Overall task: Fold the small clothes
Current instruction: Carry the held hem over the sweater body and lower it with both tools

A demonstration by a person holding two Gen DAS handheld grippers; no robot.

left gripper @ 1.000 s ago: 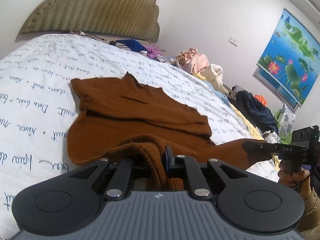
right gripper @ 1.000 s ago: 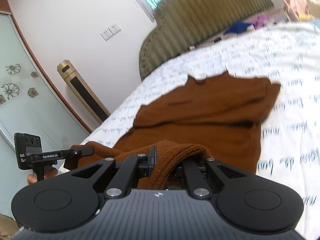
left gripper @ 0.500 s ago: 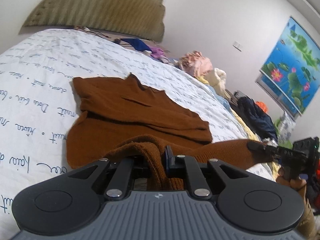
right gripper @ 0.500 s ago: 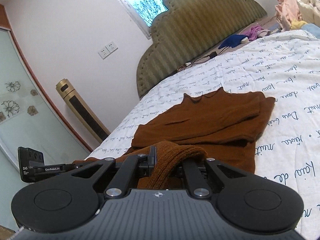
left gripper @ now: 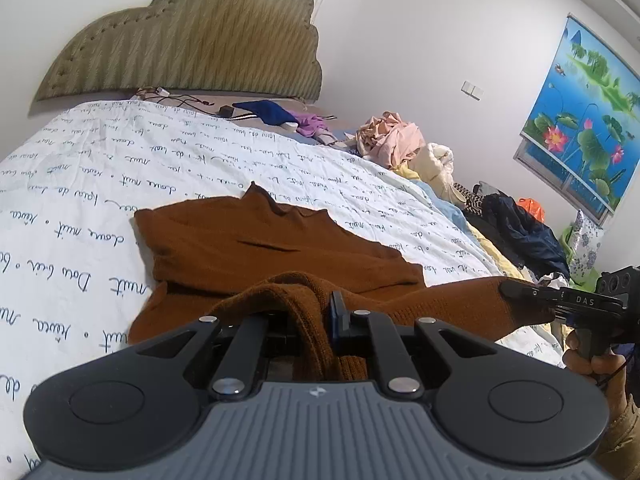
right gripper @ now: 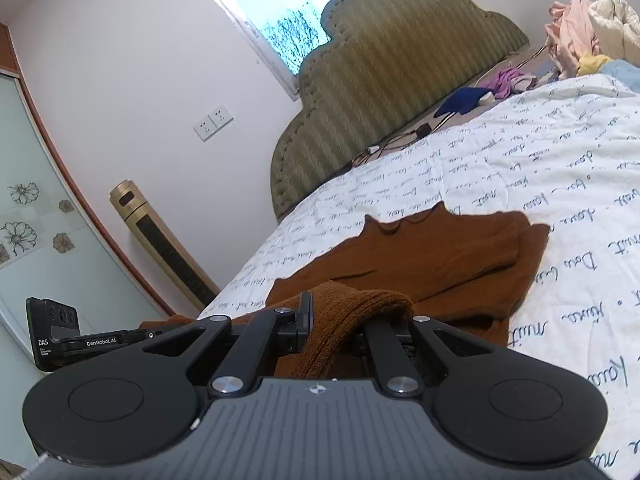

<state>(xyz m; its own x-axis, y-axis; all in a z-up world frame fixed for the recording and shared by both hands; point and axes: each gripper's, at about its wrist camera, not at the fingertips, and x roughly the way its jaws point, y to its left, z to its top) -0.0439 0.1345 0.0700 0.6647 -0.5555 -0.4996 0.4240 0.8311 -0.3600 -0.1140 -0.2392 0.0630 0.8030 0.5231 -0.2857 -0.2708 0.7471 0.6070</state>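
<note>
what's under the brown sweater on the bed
The brown sweater lies on the white script-print bedsheet, which shows all around it. Both grippers, left and right, lift its near hem. Anything beneath the fabric is hidden.

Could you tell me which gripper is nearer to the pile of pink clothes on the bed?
Right. The right gripper holds the brown sweater on the side where the pink clothes lie; the left gripper is across from it.
</note>
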